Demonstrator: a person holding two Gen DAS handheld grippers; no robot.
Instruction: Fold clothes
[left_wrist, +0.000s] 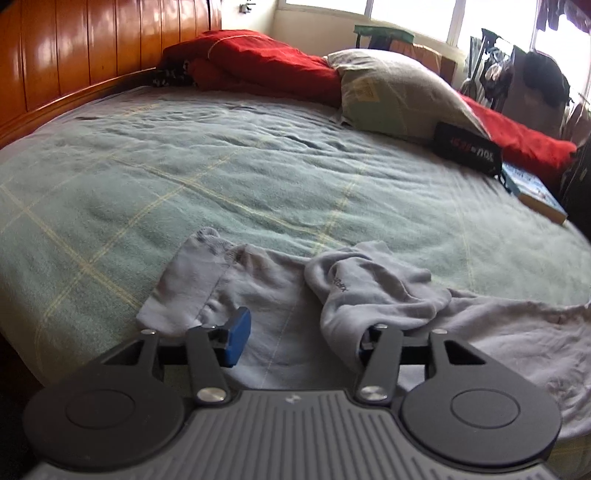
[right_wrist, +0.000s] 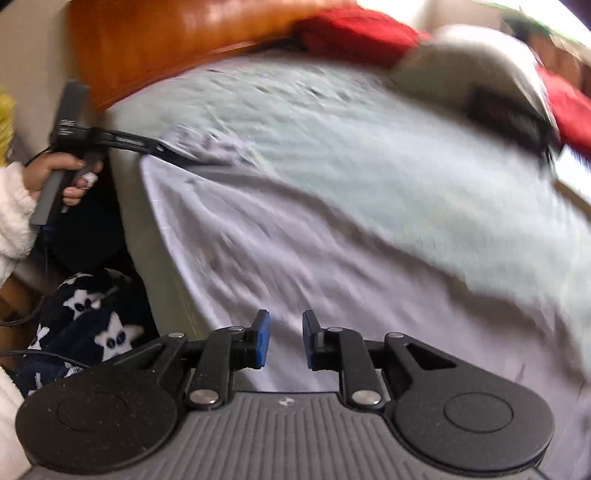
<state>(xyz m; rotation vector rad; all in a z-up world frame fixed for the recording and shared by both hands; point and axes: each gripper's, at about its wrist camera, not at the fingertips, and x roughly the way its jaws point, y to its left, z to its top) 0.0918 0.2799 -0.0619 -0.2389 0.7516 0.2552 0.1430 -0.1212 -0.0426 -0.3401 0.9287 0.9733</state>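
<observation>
Right wrist view blurred: right fingers (right_wrist: 285, 339) parted, empty; left fingers (left_wrist: 301, 334) parted (one cloth-hidden) over grey garment (left_wrist: 369, 288).

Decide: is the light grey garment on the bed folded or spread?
Partly folded: the grey garment lies bunched, one part doubled over, on the green blanket.

Pale grey garment (left_wrist: 369, 291) rumpled on green bedspread (left_wrist: 221, 177)

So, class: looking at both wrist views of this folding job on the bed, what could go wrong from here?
1. The grey garment drapes over one finger of the open left gripper; withdrawing could snag it and undo the fold.
2. The right gripper is open with nothing between its pads; the blurred view suggests a fast move that may misplace the next grasp.
</observation>
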